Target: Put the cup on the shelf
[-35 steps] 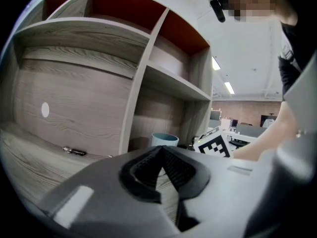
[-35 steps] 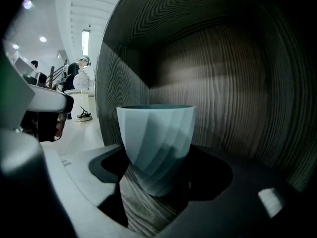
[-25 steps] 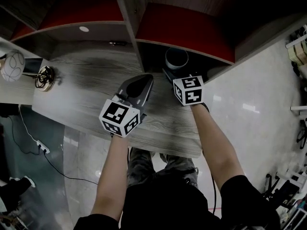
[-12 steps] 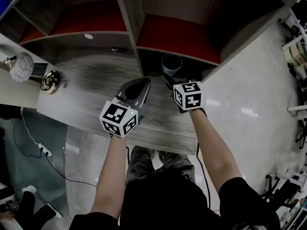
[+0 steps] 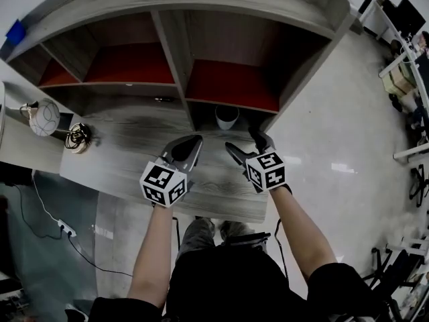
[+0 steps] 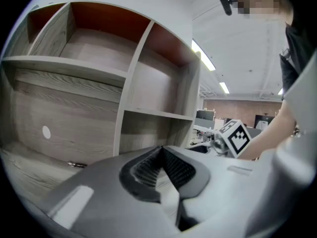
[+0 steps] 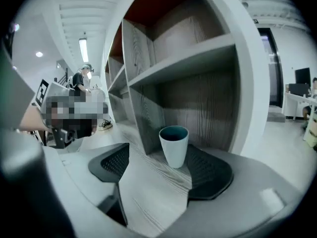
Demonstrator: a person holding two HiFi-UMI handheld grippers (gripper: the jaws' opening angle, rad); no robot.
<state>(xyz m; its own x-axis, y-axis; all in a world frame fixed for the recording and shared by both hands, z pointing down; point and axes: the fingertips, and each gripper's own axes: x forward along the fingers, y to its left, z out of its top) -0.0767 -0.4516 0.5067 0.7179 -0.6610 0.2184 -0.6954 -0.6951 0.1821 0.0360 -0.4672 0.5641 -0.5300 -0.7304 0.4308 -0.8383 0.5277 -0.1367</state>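
Note:
A pale cup (image 5: 227,117) with a dark teal inside (image 7: 174,145) stands upright on the desk surface in the lower right compartment of the wooden shelf unit (image 5: 175,52). My right gripper (image 5: 242,141) is open and a short way in front of the cup. Nothing is between its fingers, and the cup stands free beyond their tips (image 7: 158,157). My left gripper (image 5: 193,143) hovers over the desk to the left of the right one. It is shut with its pads pressed together (image 6: 161,150), and it faces the shelf's middle divider.
The shelf has red-backed upper compartments (image 5: 231,82). A round white lamp (image 5: 43,118) and a coiled metal piece (image 5: 79,138) sit at the desk's left end. The desk's front edge (image 5: 201,210) is close to my body. A person (image 7: 81,81) stands far off.
My right gripper has drawn back from the cup towards the desk's front, and the cup stays in the compartment. Both grippers sit lower in the view, and more of the shelf shows.

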